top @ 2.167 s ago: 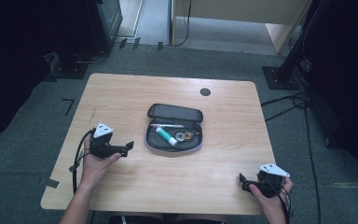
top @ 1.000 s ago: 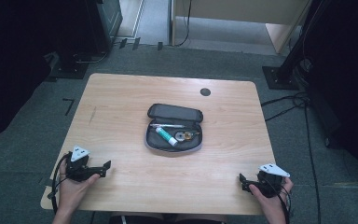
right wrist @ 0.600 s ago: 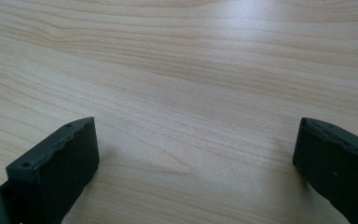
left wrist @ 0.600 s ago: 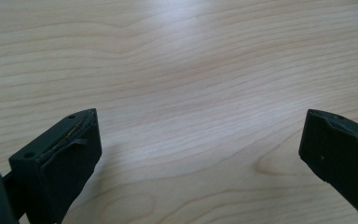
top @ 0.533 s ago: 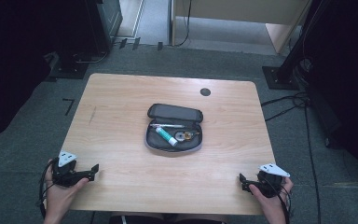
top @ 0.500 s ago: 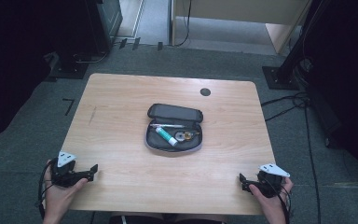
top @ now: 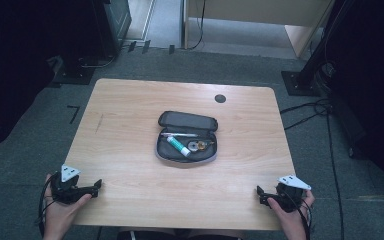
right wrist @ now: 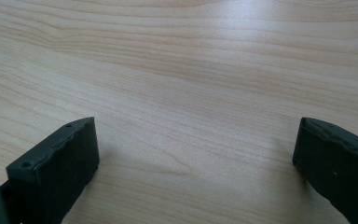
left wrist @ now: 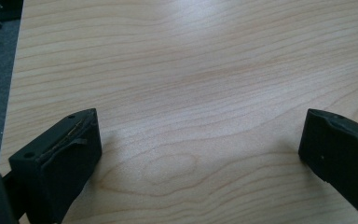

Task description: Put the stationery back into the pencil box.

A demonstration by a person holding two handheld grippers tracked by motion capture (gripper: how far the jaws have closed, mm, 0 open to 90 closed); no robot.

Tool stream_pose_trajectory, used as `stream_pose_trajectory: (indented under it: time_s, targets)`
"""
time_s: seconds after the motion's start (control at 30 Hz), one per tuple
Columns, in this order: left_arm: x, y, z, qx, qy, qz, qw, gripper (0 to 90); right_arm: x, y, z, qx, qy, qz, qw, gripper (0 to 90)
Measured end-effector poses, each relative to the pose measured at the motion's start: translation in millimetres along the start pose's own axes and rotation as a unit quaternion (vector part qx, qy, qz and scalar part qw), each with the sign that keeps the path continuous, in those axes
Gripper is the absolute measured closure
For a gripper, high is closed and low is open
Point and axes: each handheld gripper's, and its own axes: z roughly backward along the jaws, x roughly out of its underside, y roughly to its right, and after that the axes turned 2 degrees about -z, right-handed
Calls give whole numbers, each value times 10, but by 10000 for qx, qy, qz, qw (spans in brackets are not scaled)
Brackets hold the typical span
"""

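The left claw sits at the lower left of the high view over the table corner, jaws apart and empty. At centre frame lies the open pencil case, holding a green-capped tube. At lower right, well apart from it, the right claw also gapes, holding nothing.

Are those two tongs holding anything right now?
No. Both the left tongs and the right tongs are open over bare table, well away from the open case.
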Motion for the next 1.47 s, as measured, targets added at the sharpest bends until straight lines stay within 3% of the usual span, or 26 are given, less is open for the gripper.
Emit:
stream_pose_trajectory:
  time_s: [0.4, 0.53, 0.63, 0.7, 0.9, 1.0, 1.23, 1.47]
  targets:
    - [-22, 9, -22, 1, 0, 4, 10000, 0, 0, 0, 0, 1, 1, 1, 10000, 0]
    - [-39, 31, -36, -92, -2, 124, 9999, 0, 1, -1, 2, -5, 14, 9, 10000, 9]
    - [-45, 31, -37, -129, 43, 154, 9998, 7, 6, 4, 16, -9, 83, 14, 10000, 79]
    - [-40, 27, -28, -169, 104, 203, 9996, 63, 3, -5, 23, -31, 181, 34, 9998, 146]
    - [-61, 45, -54, -159, 39, 195, 9997, 40, -12, -32, 0, -36, 141, 29, 9999, 99]
    - [-69, 51, -65, -135, 9, 172, 9998, 0, -20, -50, -22, -122, -1, 130, 9998, 0]
    - [-72, 57, -67, -150, 1, 185, 9997, 0, -21, -54, -27, -147, -12, 172, 9997, 0]
    - [-74, 56, -67, -150, -4, 182, 9997, 0, -14, -86, -18, 113, -11, -102, 9999, 0]
